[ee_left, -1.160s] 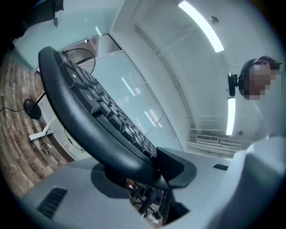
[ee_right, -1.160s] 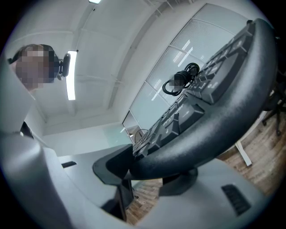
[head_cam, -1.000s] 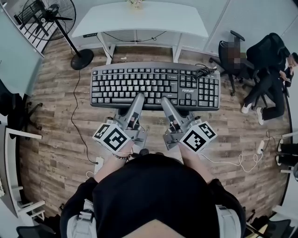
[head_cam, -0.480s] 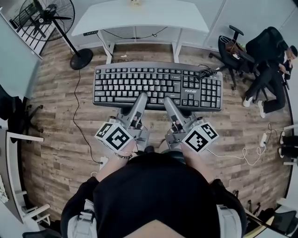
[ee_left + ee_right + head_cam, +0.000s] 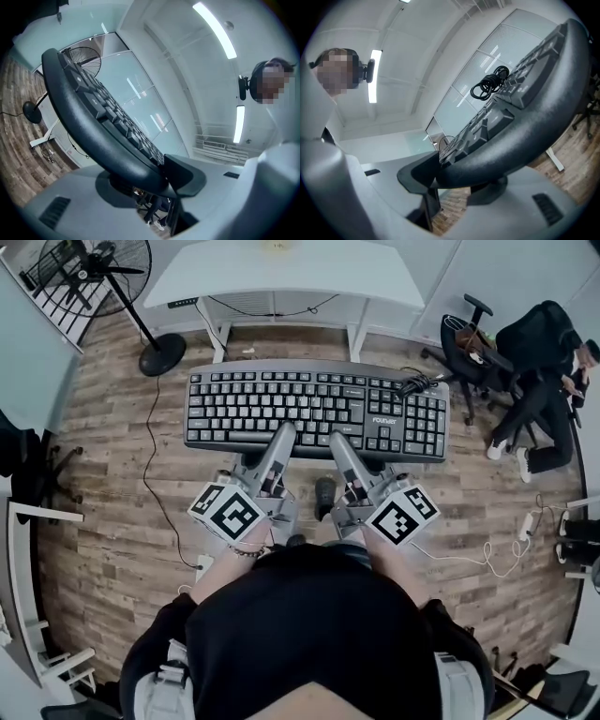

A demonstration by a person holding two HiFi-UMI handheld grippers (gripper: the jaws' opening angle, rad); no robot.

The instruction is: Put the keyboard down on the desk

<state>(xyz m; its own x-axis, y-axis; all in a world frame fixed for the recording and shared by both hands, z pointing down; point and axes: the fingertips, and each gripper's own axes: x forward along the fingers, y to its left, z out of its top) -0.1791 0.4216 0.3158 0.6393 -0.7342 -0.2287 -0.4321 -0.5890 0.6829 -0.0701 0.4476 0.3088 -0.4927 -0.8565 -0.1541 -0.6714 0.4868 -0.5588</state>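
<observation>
A black keyboard [image 5: 314, 407] hangs level in the air over the wood floor, its coiled cable [image 5: 413, 383] lying on its right end. My left gripper [image 5: 283, 440] is shut on the keyboard's near edge left of the middle. My right gripper [image 5: 336, 442] is shut on the same edge just to the right. In the left gripper view the keyboard [image 5: 101, 133] sits clamped between the jaws of the left gripper [image 5: 157, 176]. The right gripper view shows the keyboard [image 5: 520, 126] pinched the same way in the right gripper [image 5: 440, 176]. The white desk [image 5: 281, 273] stands ahead, beyond the keyboard.
A standing fan [image 5: 94, 277] is at the far left beside the desk. An office chair [image 5: 469, 338] and a seated person [image 5: 544, 381] are at the right. Cables and a power strip [image 5: 525, 526] lie on the floor. White furniture [image 5: 28, 596] edges the left side.
The view has shifted a little: the keyboard and both grippers sit slightly nearer the desk than a second ago. Both grips are unchanged.
</observation>
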